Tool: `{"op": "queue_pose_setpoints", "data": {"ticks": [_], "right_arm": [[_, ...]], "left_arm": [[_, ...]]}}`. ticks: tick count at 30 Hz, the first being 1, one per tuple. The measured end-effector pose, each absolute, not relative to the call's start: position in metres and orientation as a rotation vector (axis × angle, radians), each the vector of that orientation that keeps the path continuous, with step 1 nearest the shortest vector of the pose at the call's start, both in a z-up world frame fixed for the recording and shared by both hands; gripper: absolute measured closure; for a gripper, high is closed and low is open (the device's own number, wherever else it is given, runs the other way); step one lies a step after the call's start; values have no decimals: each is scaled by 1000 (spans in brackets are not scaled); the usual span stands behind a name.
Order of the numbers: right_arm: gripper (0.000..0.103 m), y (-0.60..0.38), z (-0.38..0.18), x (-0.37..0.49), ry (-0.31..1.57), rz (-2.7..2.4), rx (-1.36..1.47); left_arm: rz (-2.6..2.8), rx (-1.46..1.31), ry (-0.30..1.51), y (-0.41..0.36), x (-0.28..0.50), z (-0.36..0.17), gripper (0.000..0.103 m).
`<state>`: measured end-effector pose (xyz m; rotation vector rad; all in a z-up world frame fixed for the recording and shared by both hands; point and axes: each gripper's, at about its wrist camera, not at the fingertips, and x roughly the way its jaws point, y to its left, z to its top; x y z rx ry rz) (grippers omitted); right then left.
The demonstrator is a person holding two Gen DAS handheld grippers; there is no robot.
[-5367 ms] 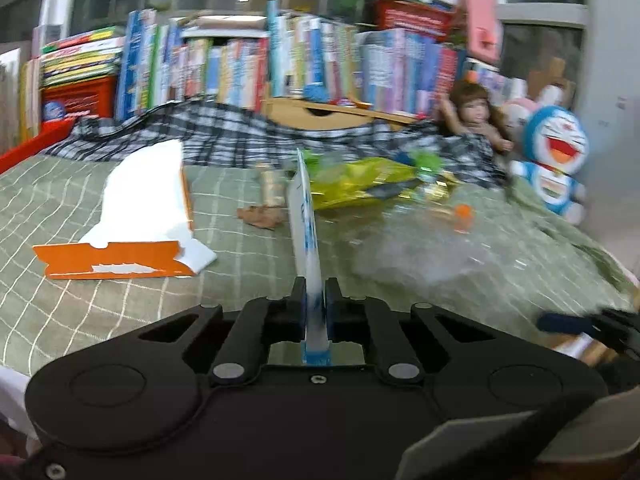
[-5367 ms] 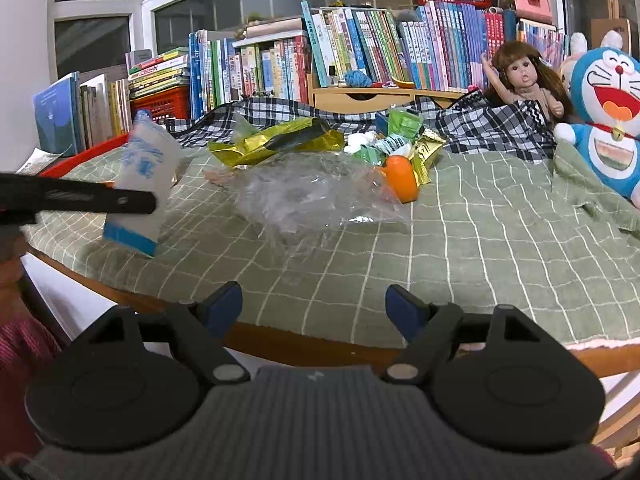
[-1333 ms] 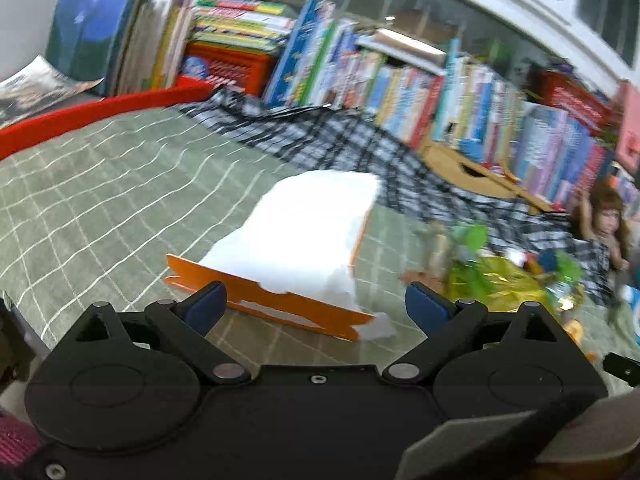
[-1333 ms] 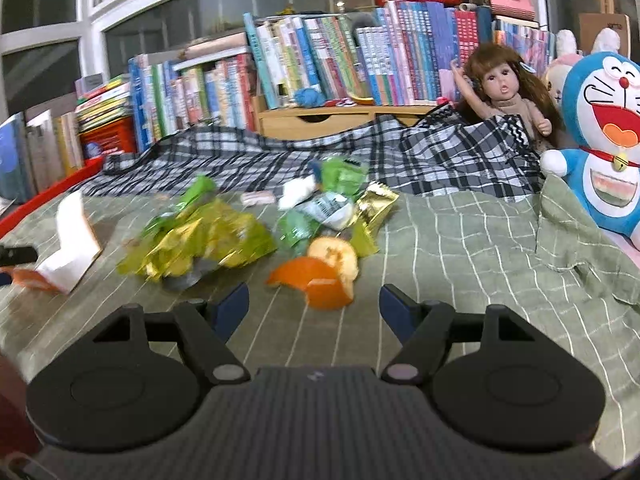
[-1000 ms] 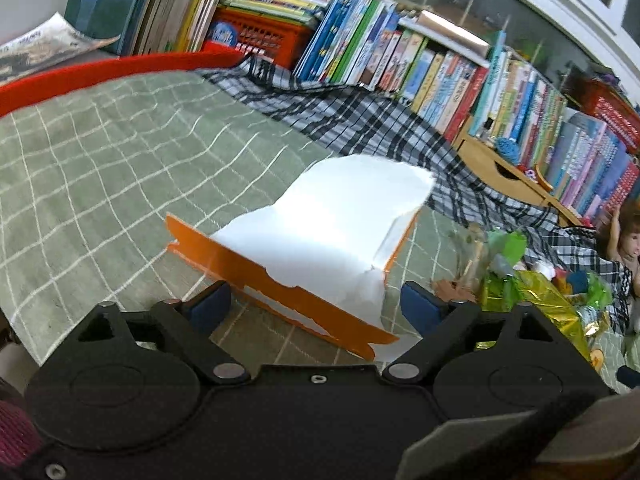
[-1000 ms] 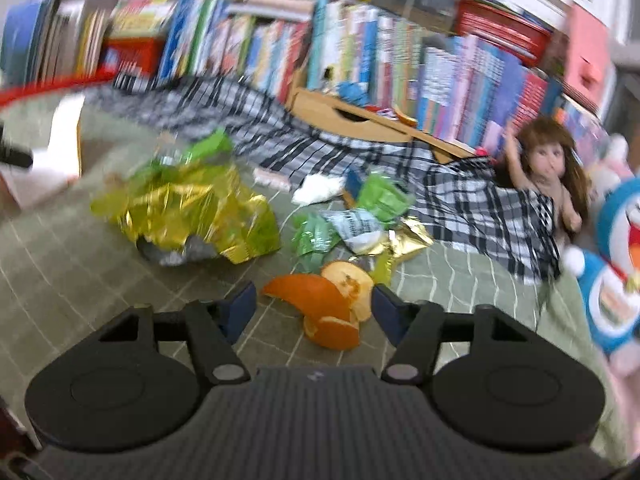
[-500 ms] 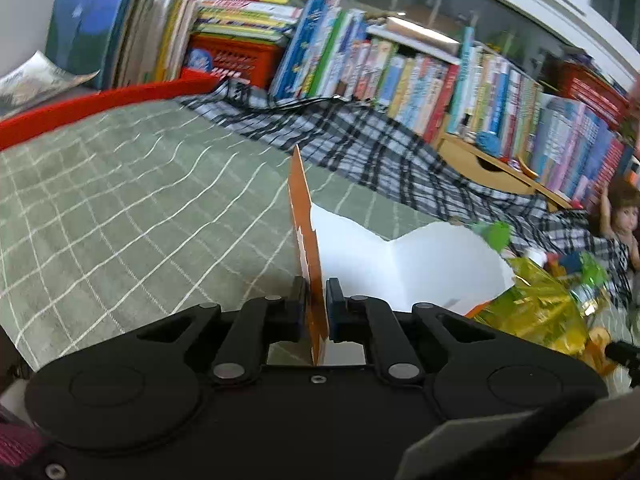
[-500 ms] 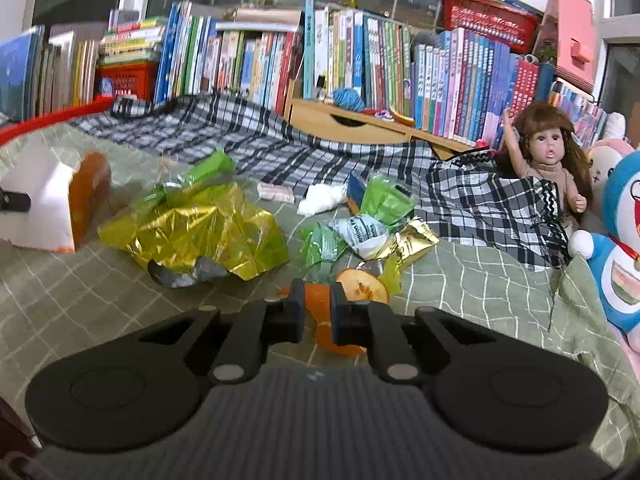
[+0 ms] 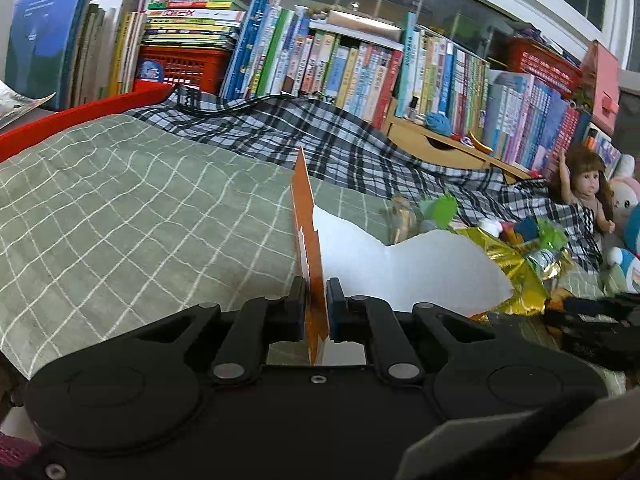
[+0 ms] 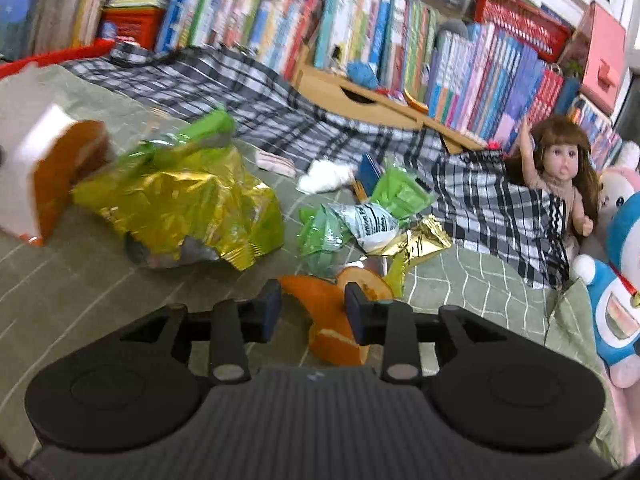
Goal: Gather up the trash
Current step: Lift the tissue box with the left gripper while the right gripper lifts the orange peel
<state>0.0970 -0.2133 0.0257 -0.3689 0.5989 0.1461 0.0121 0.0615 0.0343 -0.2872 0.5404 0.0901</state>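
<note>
Left claw (image 9: 315,307) clamped on orange-and-white carton (image 9: 308,240), edge upright over green checked bedspread (image 9: 120,208). Right claw (image 10: 312,310) just reopening, jaws astride orange peel (image 10: 324,316); gold wrapper (image 10: 188,204) ahead-left, bookshelf (image 10: 360,36) beyond.

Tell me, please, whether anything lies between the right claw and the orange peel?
Nothing visible does. The orange peel already lies between the fingers of the right claw, which have just been opening; no wrapper covers it there.
</note>
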Motion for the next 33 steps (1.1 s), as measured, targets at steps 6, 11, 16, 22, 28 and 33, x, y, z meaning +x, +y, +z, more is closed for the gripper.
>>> {"op": "queue_pose_setpoints", "data": {"ticks": [6,11,16,22,28,33], "right_arm": [[92,-226,42,89,550,141,-240],[97,-244,61,75,505,160,-119],[86,-254,70,71,516,179,-101],[44,-268,56,66,556,186,-79],[40,-259,29,62,600,196,-147],[85,-253,20,65,602,174,-145]], "left_arm": [[57,-277,534,55,10,37,93],[32,-289,515,53,7,45,93],[3,-261,512,46,4,49,91],[-15,-237,525,43,1,41,51],[-20,-207,554,37,7,26,41],[15,-214,600,32,17,16,84]]}}
